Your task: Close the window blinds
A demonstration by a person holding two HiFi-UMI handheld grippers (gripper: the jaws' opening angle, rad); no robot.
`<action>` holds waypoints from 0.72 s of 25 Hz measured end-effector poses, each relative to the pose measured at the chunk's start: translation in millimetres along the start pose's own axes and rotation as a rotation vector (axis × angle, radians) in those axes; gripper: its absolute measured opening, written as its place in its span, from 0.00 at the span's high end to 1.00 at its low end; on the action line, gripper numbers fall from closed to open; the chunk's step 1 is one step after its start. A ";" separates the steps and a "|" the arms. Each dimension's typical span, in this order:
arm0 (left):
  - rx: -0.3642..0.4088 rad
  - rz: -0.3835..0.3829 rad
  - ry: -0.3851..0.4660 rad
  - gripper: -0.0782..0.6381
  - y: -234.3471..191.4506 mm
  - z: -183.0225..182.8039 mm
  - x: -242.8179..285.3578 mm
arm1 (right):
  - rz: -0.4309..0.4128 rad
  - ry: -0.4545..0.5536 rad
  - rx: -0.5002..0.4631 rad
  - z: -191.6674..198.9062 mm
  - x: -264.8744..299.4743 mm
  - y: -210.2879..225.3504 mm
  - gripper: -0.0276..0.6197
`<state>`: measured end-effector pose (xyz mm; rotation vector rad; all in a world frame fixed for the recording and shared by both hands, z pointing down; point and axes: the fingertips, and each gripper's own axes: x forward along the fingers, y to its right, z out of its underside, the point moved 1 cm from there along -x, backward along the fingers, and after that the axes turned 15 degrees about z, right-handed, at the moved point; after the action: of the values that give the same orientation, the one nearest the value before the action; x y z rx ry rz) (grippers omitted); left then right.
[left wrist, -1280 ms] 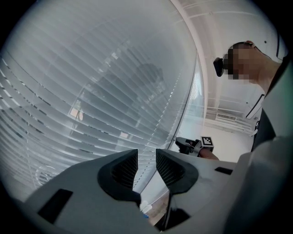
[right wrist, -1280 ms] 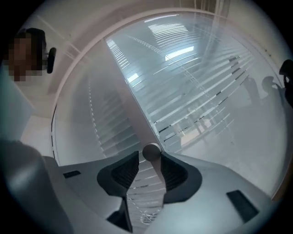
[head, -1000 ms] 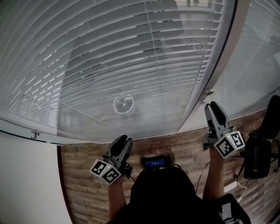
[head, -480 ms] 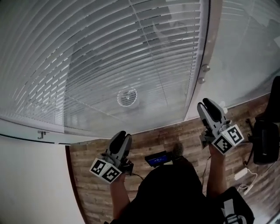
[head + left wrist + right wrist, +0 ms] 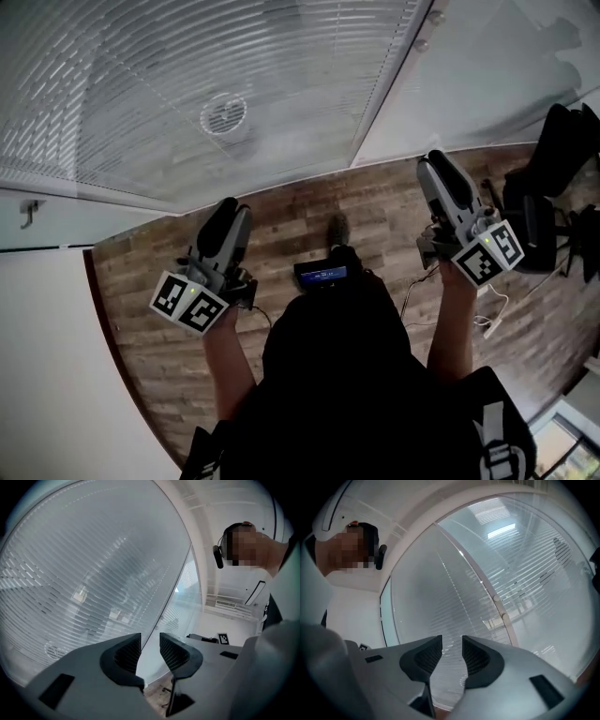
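Slatted blinds [image 5: 141, 84] shifted up-frame; left claw [image 5: 228, 208], right claw [image 5: 434, 164] spread, empty; wood-plank floor [image 5: 281, 220].

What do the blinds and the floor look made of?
Blinds: thin, narrow, even white slats with a matte look, probably aluminium or plastic; the pictures don't settle which. Floor: brown planks with visible grain and staggered joints, so wood or wood-look laminate, with a low sheen.

Wood-plank floor [image 5: 291, 211]; white wall [image 5: 47, 375] at left; black chair [image 5: 553, 178] at right.
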<state>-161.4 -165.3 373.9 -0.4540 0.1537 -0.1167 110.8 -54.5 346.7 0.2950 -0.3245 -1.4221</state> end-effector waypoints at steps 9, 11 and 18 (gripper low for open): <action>-0.064 0.052 0.049 0.70 25.6 19.8 -25.3 | 0.081 -0.082 -0.041 14.8 -64.9 -19.2 0.75; -0.055 0.053 0.064 0.70 27.6 16.8 -28.0 | 0.066 -0.083 -0.049 12.3 -63.8 -24.7 0.75; -0.057 -0.023 0.100 0.70 27.9 40.1 -53.6 | -0.073 -0.103 -0.066 31.1 -57.8 -52.8 0.75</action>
<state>-205.0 -115.4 403.6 -0.5074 0.2506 -0.1582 43.6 -4.0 352.4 0.1816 -0.3526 -1.5197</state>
